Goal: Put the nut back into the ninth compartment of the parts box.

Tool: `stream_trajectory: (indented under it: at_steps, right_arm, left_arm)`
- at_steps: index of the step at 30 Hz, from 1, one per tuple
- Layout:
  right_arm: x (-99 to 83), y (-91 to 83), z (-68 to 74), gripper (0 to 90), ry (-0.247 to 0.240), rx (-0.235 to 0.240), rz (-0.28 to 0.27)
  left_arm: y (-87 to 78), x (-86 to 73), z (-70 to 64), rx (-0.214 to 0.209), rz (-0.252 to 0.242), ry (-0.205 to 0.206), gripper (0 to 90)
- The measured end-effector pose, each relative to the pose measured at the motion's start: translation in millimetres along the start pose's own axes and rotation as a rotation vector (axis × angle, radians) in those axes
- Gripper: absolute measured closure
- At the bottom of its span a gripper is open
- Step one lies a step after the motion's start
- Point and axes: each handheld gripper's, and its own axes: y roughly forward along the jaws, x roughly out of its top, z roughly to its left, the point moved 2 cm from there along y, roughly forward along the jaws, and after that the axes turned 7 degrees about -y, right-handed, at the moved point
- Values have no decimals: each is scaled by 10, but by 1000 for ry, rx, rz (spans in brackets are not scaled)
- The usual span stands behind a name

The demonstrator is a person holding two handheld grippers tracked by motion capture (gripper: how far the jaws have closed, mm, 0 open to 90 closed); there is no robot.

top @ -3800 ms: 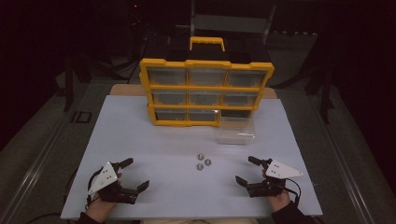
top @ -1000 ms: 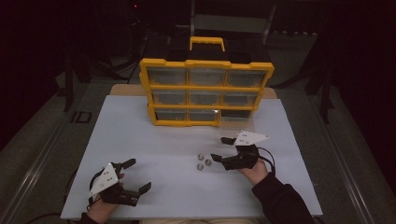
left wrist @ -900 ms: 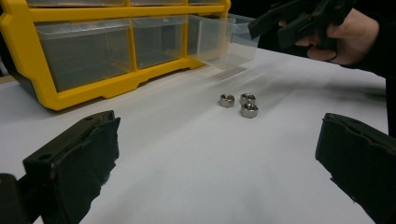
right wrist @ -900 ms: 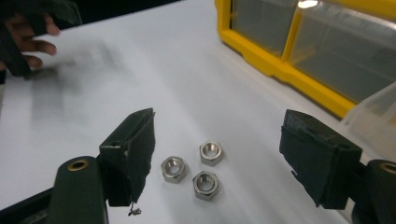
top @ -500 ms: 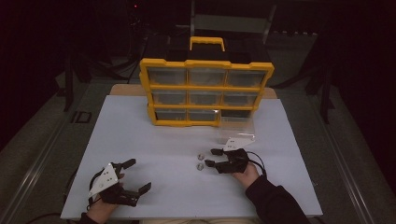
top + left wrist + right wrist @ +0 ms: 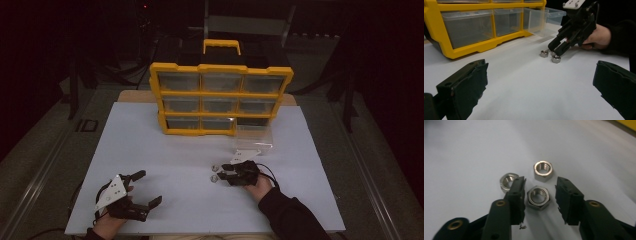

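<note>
Between the two black jaws of the right tool (image 6: pixel 539 195), on the white tabletop (image 6: pixel 165 150), lies a steel nut (image 6: pixel 538 197), flat on one face with its threaded hole up. The jaws stand a little wider than the nut; the left jaw sits just beside it or may touch it, I cannot tell which, and the right jaw is apart from it, so nothing is gripped. In the right gripper view a second nut (image 6: pixel 543 171) lies at about 12 o'clock from the first, just beside it, and a third nut (image 6: pixel 508 182) lies at about 10 o'clock, partly behind the left jaw. No stamp or writing can be read on any of them.

In the high view the nuts show as small bright spots near the middle of the tabletop, with the right tool (image 6: pixel 226 171) at their 3 o'clock, held in a hand with a dark sleeve. At about 1 o'clock from them a clear plastic drawer (image 6: pixel 254 136) stands on the tabletop, in front of a yellow organiser (image 6: pixel 220 95) with three rows of clear drawers and a yellow handle on top. It bears no label that I can make out.

The left tool (image 6: pixel 143 187) rests at about 8 o'clock from the nuts, well apart, its jaws spread wide and holding nothing.
</note>
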Motion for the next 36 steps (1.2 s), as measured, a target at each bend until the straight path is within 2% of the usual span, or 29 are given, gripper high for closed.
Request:
stream_trajectory:
  at_steps: [10,19,36]
  right_arm:
    - [3,21,3,690,-36,-22,22]
    - [31,-15,26,703,-50,-16,48]
    - [441,-444,16,703,-37,-25,22]
  left_arm:
    - [-3,2,5,-2,-2,-7,0]
    - [0,-1,2,-2,1,-4,0]
    - [6,-1,-3,-8,2,-3,0]
